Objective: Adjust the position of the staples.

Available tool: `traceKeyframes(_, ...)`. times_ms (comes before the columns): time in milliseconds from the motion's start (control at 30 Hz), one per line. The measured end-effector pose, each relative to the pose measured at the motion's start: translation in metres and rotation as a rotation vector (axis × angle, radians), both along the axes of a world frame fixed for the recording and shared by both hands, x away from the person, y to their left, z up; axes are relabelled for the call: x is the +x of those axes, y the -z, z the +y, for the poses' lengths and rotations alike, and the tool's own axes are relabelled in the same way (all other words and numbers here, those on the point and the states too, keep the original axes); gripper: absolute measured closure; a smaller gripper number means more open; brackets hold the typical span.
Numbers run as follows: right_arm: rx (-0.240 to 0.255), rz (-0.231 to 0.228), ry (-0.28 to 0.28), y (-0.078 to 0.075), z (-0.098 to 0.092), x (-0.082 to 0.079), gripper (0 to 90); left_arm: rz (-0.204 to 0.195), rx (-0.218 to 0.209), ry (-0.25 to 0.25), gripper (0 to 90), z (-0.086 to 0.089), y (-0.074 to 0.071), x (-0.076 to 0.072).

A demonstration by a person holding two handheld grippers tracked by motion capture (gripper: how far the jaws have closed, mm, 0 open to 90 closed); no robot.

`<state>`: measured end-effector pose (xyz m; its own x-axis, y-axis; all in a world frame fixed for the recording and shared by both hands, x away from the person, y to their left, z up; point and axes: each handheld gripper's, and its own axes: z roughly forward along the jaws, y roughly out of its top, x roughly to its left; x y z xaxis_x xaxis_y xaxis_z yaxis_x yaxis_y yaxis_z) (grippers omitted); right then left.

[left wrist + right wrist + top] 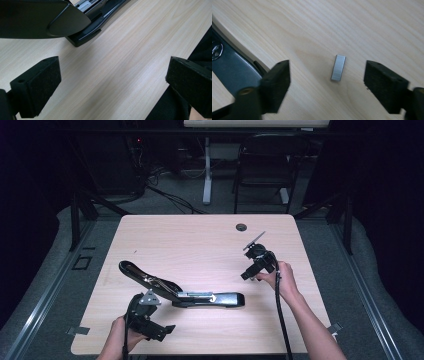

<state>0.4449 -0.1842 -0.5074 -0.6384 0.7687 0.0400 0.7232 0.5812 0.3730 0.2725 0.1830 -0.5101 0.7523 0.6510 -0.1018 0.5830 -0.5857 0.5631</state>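
From the high view we see a pale wood-grain table (200,235) carrying a long black stapler (180,292) swung open, its curved top arm raised toward the far left and its flat base with a bright metal staple channel lying toward the right. Our left tongs (162,330) sit just near of the stapler's hinge, at the table's near edge; our right tongs (248,275) hang just beyond the base's right tip. The small thing under the right tongs is too fine to make out from here.

In the left gripper view, the left tongs (110,82) stand wide open over bare table (125,57), nothing between the foam-faced pads. The stapler (85,35) lies ahead and to the left of them, its rounded matte arm cut off by the top edge.

In the right gripper view, the right tongs (327,85) are open, and a short silver strip of staples (338,67) lies flat on the table between the pads, untouched by either. The stapler's glossy dark base (229,67) runs past the left pad, partly hidden behind it.
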Motion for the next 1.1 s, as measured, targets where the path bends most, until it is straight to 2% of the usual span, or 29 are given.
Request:
traceKeyframes(33,0.004,-0.018,0.017,0.000,0.001,-0.001,32.7,0.001,0.000,0.002,0.3,0.000,0.000,0.000)
traceKeyframes(67,-0.019,-0.013,-0.001,-0.003,0.000,0.001,35.4,0.001,0.001,0.003,0.3,0.000,0.001,0.000)
traceKeyframes(100,-0.003,-0.022,0.006,-0.003,-0.001,0.001,37.1,0.002,0.002,0.003,0.3,0.000,0.001,0.000)
traceKeyframes(233,0.004,0.020,0.017,0.005,-0.002,0.005,46.0,0.001,0.005,-0.001,0.3,0.000,0.001,-0.001)
traceKeyframes(400,-0.027,0.039,0.028,0.017,-0.002,0.010,52.7,0.001,0.012,-0.001,0.3,-0.002,0.001,0.000)
traceKeyframes(467,-0.031,0.031,0.040,0.020,-0.001,0.010,54.0,0.001,0.015,0.001,0.3,-0.002,0.001,0.000)
traceKeyframes(900,-0.068,0.026,0.049,0.032,0.003,0.010,64.8,0.004,0.022,0.009,0.3,-0.002,0.002,-0.001)
traceKeyframes(1000,-0.092,0.025,0.049,0.035,0.004,0.010,66.4,0.006,0.027,0.010,0.3,-0.003,0.003,-0.001)
traceKeyframes(1100,-0.123,0.030,0.034,0.035,0.004,0.011,74.2,0.001,0.031,0.012,0.3,-0.003,0.002,-0.001)
